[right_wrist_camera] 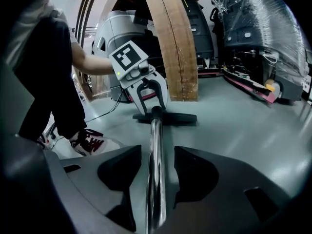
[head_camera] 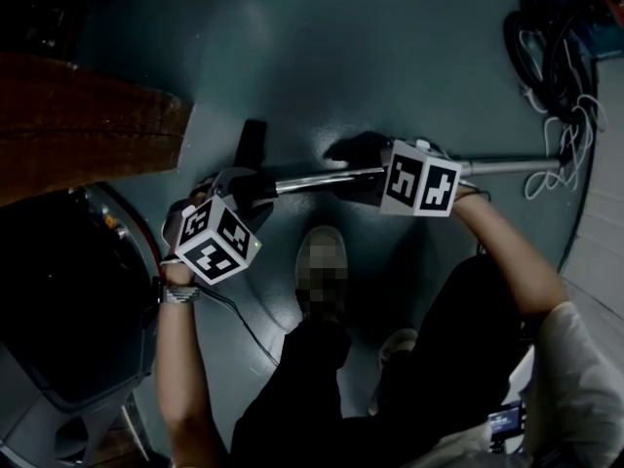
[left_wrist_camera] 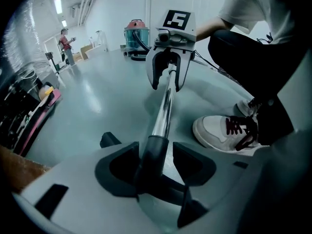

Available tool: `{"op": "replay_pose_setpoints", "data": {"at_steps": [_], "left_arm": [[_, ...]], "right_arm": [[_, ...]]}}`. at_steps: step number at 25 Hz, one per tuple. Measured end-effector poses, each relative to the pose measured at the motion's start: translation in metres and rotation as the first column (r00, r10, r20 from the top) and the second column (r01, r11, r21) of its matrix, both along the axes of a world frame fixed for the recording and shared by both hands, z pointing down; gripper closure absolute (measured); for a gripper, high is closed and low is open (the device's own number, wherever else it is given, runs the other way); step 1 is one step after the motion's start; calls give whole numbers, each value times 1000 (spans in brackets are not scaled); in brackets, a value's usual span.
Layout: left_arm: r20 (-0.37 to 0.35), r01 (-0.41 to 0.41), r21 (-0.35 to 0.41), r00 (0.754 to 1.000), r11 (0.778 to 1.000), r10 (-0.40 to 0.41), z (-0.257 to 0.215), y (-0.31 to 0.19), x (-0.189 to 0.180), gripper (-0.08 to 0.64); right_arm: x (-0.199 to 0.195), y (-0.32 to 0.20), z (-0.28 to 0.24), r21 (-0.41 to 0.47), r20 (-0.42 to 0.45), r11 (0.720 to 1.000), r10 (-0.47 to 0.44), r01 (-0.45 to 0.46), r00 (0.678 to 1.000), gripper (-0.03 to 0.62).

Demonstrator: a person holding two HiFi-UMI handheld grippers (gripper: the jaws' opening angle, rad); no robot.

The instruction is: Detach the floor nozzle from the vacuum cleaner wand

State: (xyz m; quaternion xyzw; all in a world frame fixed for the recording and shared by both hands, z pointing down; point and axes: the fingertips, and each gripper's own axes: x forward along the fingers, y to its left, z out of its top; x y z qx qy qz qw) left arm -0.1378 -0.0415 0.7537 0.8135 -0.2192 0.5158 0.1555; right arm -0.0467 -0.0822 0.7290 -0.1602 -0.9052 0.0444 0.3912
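Observation:
The vacuum's chrome wand (head_camera: 507,167) lies along the floor, and its black floor nozzle (head_camera: 252,144) rests at the left end. My left gripper (head_camera: 244,191) straddles the black socket (left_wrist_camera: 150,156) where the wand (left_wrist_camera: 165,112) enters the nozzle. Its jaws stand apart, with a gap showing on the right side. My right gripper (head_camera: 359,177) sits further along the wand (right_wrist_camera: 156,150); its jaws are open on either side of the tube without touching it. The right gripper view shows the nozzle (right_wrist_camera: 168,117) beyond, with the left gripper (right_wrist_camera: 147,95) above its neck. The left gripper view shows the right gripper (left_wrist_camera: 165,74) astride the wand.
A wooden beam (head_camera: 88,130) and a dark machine (head_camera: 58,320) crowd the left side. Cables (head_camera: 556,76) are heaped at the far right end of the wand. The person's shoe (head_camera: 322,261) stands just below the wand. A red-topped canister (left_wrist_camera: 136,35) stands far off.

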Motion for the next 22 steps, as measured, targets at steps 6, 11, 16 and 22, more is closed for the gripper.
{"op": "replay_pose_setpoints", "data": {"at_steps": [6, 11, 16, 22], "left_arm": [[93, -82, -11, 992, 997, 83, 17, 3, -1, 321], [125, -102, 1, 987, 995, 101, 29, 0, 0, 321], [156, -143, 1, 978, 990, 141, 39, -2, 2, 344], [213, -220, 11, 954, 975, 213, 51, 0, 2, 380]], "right_arm": [[13, 7, 37, 37, -107, 998, -54, 59, 993, 370], [18, 8, 56, 30, -152, 997, -65, 70, 986, 370], [23, 12, 73, 2, -190, 994, -104, 106, 976, 392], [23, 16, 74, -12, -209, 993, -119, 119, 971, 434]]}}
